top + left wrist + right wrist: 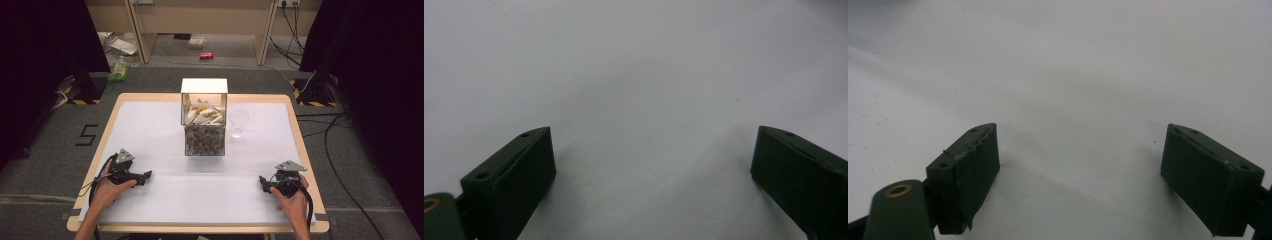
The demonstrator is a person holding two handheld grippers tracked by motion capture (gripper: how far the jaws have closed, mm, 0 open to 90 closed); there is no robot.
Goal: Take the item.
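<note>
Two black hand-held grippers, bare forearms

The left hand-held gripper and right hand-held gripper each carry a grey three-cornered plate and a trailing black cable; their blocky dark jaws show small screw holes and a brass-ringed pivot.

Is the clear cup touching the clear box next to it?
Apart. The high view shows a strip of white table between the cup and the right wall of the box.
</note>
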